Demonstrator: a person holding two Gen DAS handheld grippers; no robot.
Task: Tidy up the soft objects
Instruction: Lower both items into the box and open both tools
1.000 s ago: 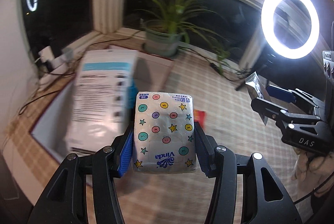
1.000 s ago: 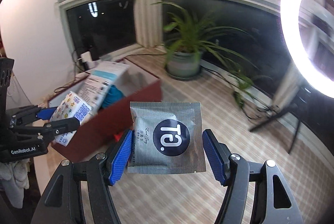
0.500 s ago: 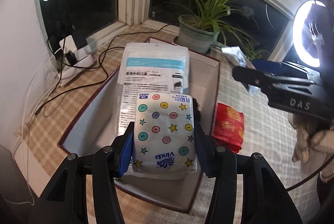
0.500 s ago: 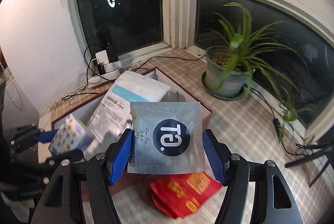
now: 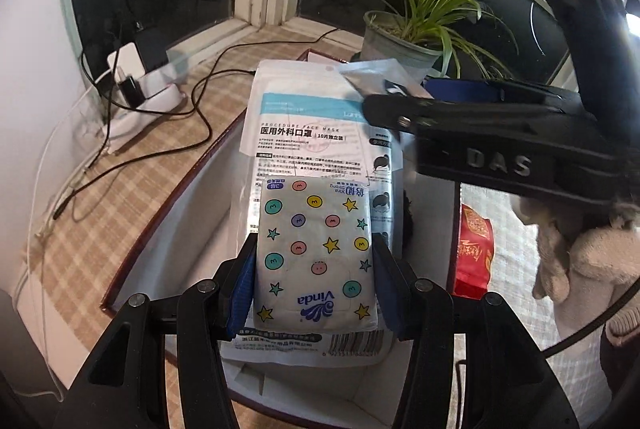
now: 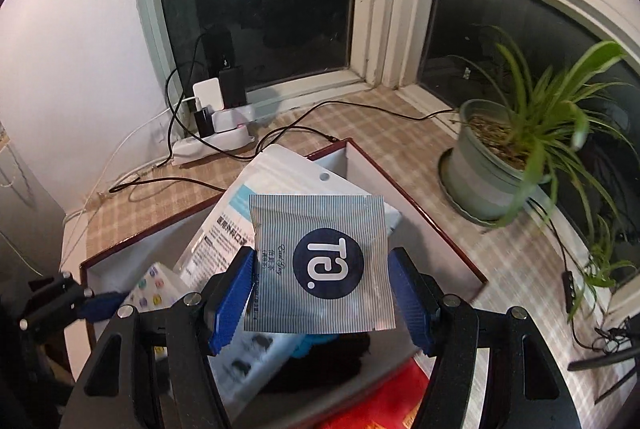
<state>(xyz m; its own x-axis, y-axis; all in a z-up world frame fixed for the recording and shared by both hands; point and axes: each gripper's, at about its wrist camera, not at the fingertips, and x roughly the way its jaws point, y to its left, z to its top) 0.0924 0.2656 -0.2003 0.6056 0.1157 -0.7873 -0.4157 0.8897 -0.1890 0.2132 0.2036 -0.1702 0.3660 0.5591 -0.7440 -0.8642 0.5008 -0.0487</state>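
My left gripper is shut on a white tissue pack printed with stars and dots. It hangs over an open white box with a dark red rim. A face-mask pouch lies inside the box under the pack. My right gripper is shut on a grey striped sachet with a dark round logo, above the same box. In the left wrist view the right gripper reaches in over the box's far right corner. The left gripper with its pack shows low left in the right wrist view.
A red packet lies on the checked cloth just right of the box. A potted plant stands behind it. A power strip with chargers and cables sits by the window. Blue and black items lie in the box.
Both grippers have swung left from the ring-light side to above the box, each keeping its hold. The right gripper now reaches over the box's far end.
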